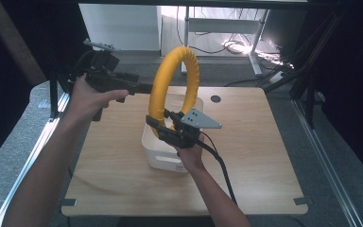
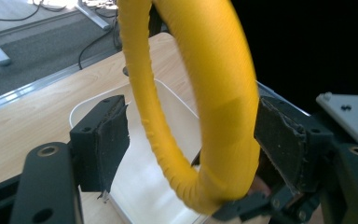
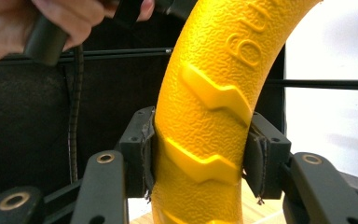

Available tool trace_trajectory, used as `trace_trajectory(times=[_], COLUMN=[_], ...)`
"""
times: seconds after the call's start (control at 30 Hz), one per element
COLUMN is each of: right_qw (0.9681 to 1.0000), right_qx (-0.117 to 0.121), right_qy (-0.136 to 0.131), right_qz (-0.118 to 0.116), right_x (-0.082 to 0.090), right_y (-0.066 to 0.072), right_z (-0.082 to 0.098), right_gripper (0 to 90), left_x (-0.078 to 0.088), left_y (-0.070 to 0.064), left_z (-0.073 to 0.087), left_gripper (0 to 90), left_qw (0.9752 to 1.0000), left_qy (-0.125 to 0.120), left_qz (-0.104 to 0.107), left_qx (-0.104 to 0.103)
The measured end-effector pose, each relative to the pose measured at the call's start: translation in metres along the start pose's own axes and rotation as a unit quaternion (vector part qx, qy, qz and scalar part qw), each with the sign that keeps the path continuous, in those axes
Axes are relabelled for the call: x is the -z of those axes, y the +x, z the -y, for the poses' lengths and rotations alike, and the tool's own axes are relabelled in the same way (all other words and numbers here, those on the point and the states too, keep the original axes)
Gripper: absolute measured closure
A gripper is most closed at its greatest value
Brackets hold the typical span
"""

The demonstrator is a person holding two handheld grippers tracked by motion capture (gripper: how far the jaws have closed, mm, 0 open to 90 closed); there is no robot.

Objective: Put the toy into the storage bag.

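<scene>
A yellow textured ring (image 1: 175,82) stands upright over a white bin (image 1: 163,158) on the wooden table (image 1: 250,156). My right gripper (image 1: 163,128), with a grey three-cornered plate on top, is shut on the ring's lower part; in the right gripper view both pads press the ring (image 3: 200,140) at my right gripper (image 3: 198,156). My left gripper (image 1: 146,88) reaches in from the left at the ring's left side. Seen along my left gripper (image 2: 191,130), the ring (image 2: 214,107) passes between open jaws, and the left pad (image 2: 107,140) stands clear of it.
The bin's inside (image 2: 168,112) lies under the ring. A dark round hole (image 1: 216,99) sits near the table's far edge. Black frame poles (image 1: 307,80) stand at both sides, with cables and a white desk frame (image 1: 227,28) on the floor behind.
</scene>
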State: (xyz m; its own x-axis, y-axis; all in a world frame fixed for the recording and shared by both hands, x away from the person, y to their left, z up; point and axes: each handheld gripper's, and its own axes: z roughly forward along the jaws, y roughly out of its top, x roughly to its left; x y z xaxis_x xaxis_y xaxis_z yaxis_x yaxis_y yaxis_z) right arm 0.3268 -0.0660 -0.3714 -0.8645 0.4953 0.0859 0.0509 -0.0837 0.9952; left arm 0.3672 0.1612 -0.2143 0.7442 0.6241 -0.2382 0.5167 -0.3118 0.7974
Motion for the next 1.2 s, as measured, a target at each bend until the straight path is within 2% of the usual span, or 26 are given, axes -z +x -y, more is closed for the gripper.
trace_trajectory(times=[0.23, 0.33, 0.57, 0.67, 0.73, 0.8, 0.87, 1.2], right_qw=[1.0, 1.0, 1.0, 1.0, 0.9999, 0.9999, 0.9999, 0.9998], right_qx=[-0.002, -0.004, -0.005, -0.007, -0.009, -0.009, -0.006, -0.009], right_qy=[0.003, 0.002, 0.004, 0.006, 0.007, 0.007, 0.011, 0.015], right_qz=[0.0, -0.001, 0.0, 0.001, 0.001, 0.0, -0.001, 0.007], right_x=[-0.002, -0.002, -0.003, -0.005, -0.006, -0.006, -0.007, -0.008], right_y=[0.0, 0.0, 0.0, 0.0, -0.001, -0.001, -0.001, -0.004], right_z=[0.002, 0.002, 0.003, 0.004, 0.005, 0.005, 0.005, 0.006], right_gripper=[50.6, 50.5, 50.5, 50.5, 50.5, 50.5, 50.4, 50.2], left_x=[-0.011, -0.023, -0.039, -0.049, -0.056, -0.058, -0.061, -0.065], left_y=[-0.006, -0.008, -0.006, -0.005, -0.003, -0.002, -0.003, 0.0], left_z=[-0.015, -0.022, -0.028, -0.03, -0.03, -0.03, -0.031, -0.034], left_gripper=[26.1, 26.1, 26.4, 27.2, 32.6, 35.6, 43.6, 46.2], left_qw=[1.0, 0.9998, 0.9993, 0.9986, 0.9981, 0.998, 0.9978, 0.997], left_qy=[0.009, 0.02, 0.036, 0.048, 0.054, 0.053, 0.054, 0.059], left_qz=[0.0, -0.006, -0.003, -0.012, -0.024, -0.024, -0.024, -0.021], left_qx=[-0.004, 0.003, 0.014, 0.018, 0.021, 0.024, 0.031, 0.047])
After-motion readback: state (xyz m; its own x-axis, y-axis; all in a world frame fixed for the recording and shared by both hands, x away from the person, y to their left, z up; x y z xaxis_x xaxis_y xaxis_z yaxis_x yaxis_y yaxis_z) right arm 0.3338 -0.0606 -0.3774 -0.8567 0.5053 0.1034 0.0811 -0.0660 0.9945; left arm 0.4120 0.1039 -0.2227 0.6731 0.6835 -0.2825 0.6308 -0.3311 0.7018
